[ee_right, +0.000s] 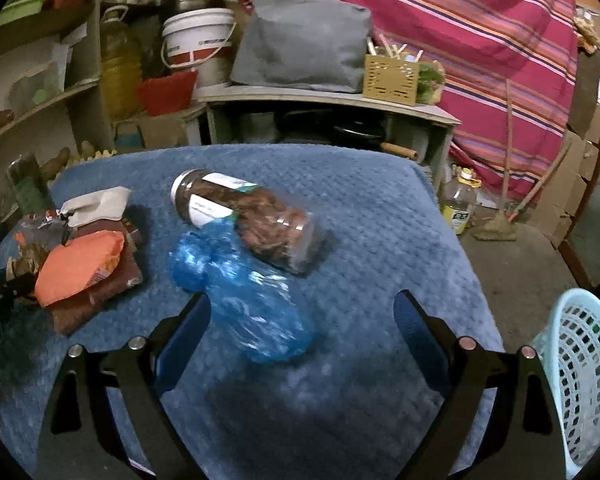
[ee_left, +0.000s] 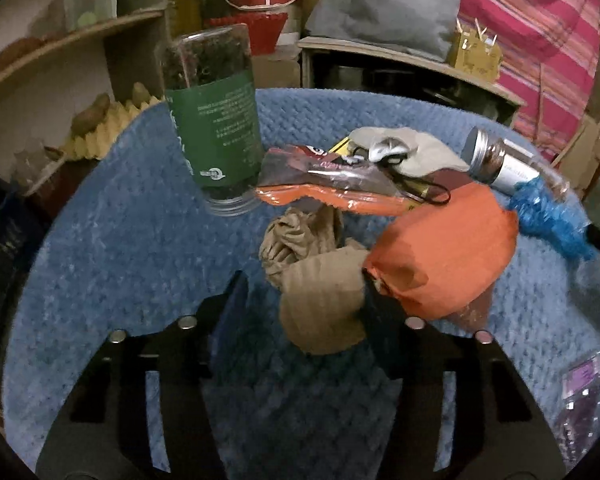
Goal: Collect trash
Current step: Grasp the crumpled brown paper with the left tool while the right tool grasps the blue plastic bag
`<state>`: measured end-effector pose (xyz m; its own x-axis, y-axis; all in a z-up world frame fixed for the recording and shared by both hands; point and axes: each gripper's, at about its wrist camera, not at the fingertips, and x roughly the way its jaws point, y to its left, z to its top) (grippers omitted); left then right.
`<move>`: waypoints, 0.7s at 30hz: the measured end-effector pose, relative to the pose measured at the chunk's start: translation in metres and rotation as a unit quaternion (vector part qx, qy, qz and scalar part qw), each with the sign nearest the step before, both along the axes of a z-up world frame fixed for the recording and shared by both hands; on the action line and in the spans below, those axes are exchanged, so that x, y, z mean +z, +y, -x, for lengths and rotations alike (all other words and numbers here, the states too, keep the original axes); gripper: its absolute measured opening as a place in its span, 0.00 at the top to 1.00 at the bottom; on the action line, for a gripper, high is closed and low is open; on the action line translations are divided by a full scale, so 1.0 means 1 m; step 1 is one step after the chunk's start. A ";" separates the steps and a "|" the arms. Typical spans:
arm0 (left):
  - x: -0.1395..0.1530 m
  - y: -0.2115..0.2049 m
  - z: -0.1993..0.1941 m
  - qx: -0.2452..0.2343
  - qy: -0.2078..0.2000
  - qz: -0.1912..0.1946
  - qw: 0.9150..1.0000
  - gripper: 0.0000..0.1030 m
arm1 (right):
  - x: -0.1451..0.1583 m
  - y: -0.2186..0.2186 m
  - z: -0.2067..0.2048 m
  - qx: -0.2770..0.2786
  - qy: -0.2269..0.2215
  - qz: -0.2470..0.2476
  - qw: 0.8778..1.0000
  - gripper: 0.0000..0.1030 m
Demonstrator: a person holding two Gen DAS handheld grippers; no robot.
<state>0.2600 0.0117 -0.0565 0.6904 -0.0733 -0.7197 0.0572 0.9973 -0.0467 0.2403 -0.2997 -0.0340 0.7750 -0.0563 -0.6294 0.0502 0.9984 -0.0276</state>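
While trash is lying all over blue blanket (ee_right: pixel 340 184), left gripper (ee_left: pixel 304 300) is spreading wide around crumpled brown paper (ee_left: pixel 320 304), not clamping; right gripper (ee_right: pixel 300 320), fingers apart, is nearing blue plastic bag (ee_right: pixel 240 292). Pale-blue basket (ee_right: pixel 580 380) is waiting near right; collecting barely started.

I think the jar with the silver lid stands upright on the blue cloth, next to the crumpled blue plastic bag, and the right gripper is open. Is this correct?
Not quite. The jar with the silver lid lies on its side on the blue cloth, as the right wrist view shows. It is indeed next to the crumpled blue plastic bag, and the right gripper is open.
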 end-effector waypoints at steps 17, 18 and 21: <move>0.030 -0.018 0.037 -0.043 -0.045 -0.016 0.998 0.66 | -0.009 0.017 -0.006 0.041 0.017 -0.018 0.999 0.83; 0.033 -0.019 0.040 -0.043 -0.049 -0.015 0.998 0.66 | -0.006 0.015 -0.002 0.042 0.012 -0.020 0.999 0.86; 0.041 -0.025 0.045 -0.049 -0.059 -0.008 0.997 0.66 | 0.003 0.009 0.010 0.043 -0.004 -0.029 0.999 0.88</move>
